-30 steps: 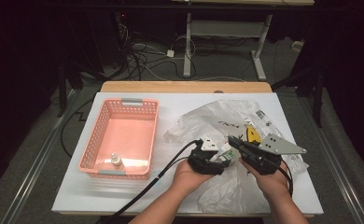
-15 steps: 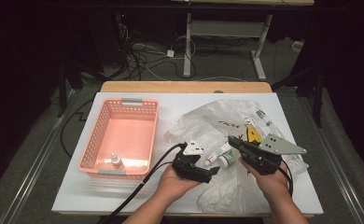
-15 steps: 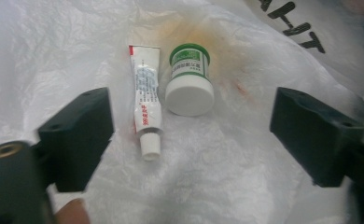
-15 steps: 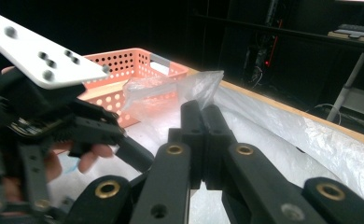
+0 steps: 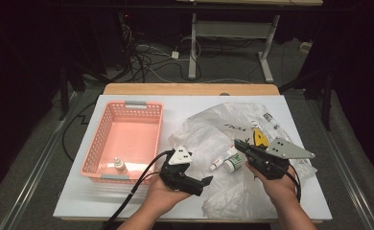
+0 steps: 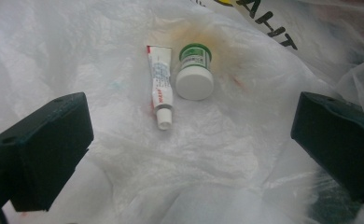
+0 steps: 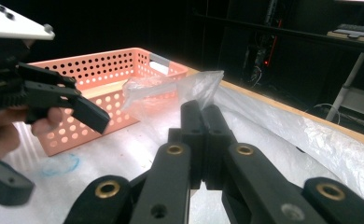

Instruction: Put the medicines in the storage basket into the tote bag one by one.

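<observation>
A crumpled translucent plastic bag point(image 5: 223, 129) lies on the white table right of centre. On it rest a small white tube point(image 6: 160, 86) and a green-labelled jar with a white cap point(image 6: 195, 72), side by side; the tube point(image 5: 221, 160) and jar point(image 5: 233, 164) also show in the high view. My left gripper point(image 5: 203, 184) hovers just near-left of them, its jaws open wide and empty point(image 6: 189, 149). My right gripper point(image 5: 238, 143) is shut on a fold of the bag film point(image 7: 202, 91) and holds it lifted beside the jar.
A pink perforated basket point(image 5: 103, 143) stands at the left with a small bottle point(image 5: 119, 165) in its near corner. Packets and a yellow item point(image 5: 259, 136) lie under the bag's far right. The left gripper's cable point(image 5: 137, 187) trails off the front edge.
My left gripper has drawn back toward the person and to the left, away from the tube and jar. The right gripper has stayed in place, holding the bag.
</observation>
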`<move>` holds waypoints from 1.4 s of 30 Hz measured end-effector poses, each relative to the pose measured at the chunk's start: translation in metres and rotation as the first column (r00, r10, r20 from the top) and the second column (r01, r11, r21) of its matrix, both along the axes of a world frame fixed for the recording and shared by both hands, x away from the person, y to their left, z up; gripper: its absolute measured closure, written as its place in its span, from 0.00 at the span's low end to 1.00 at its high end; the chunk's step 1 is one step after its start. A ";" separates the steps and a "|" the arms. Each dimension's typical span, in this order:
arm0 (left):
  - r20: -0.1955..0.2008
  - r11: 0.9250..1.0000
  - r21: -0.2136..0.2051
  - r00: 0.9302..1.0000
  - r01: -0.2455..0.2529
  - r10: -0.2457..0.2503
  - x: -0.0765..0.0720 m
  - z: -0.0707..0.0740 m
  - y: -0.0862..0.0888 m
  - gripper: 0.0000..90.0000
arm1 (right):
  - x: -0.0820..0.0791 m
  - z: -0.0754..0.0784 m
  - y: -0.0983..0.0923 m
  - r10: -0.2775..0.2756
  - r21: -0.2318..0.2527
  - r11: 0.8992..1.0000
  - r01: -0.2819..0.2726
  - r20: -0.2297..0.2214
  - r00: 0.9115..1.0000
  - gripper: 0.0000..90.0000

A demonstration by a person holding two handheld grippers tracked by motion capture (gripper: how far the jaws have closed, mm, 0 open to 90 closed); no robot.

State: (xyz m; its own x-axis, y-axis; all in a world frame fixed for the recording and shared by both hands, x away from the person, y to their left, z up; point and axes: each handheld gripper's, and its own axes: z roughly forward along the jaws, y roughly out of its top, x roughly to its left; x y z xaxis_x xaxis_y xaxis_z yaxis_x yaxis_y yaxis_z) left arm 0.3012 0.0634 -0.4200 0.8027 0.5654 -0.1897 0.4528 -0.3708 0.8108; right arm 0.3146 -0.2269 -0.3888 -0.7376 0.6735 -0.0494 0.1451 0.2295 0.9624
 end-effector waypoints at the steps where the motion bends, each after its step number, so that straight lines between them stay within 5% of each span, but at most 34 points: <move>1: 0.001 1.000 0.002 1.000 -0.004 0.004 -0.001 0.001 0.003 0.00 | 0.000 0.000 0.000 -0.001 -0.001 1.000 0.001 0.000 1.000 1.00; 14: 0.016 0.996 0.009 0.996 -0.086 0.086 -0.008 0.005 0.048 0.00 | 0.000 0.000 0.001 -0.001 -0.002 1.000 0.001 -0.001 1.000 1.00; 24: 0.020 0.986 0.015 0.986 -0.166 0.166 -0.006 0.005 0.081 0.00 | 0.000 -0.001 0.000 -0.003 0.000 1.000 0.003 -0.005 1.000 1.00; 30: 0.043 0.971 0.043 0.972 -0.234 0.232 -0.004 0.008 0.103 0.00 | 0.000 -0.001 0.000 -0.001 0.002 1.000 0.001 -0.003 1.000 1.00; 42: 0.006 0.937 0.069 0.940 -0.342 0.342 0.000 0.003 0.143 0.00 | 0.001 -0.001 -0.002 -0.007 0.003 1.000 0.007 -0.005 1.000 1.00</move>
State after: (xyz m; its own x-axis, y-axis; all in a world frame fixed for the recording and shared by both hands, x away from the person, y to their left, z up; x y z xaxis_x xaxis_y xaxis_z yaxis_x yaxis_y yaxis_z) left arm 0.3017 0.2067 -0.4167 0.5574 0.8174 -0.1457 0.5670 -0.2466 0.7859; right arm 0.3158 -0.2291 -0.3896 -0.7332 0.6786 -0.0439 0.1511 0.2255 0.9625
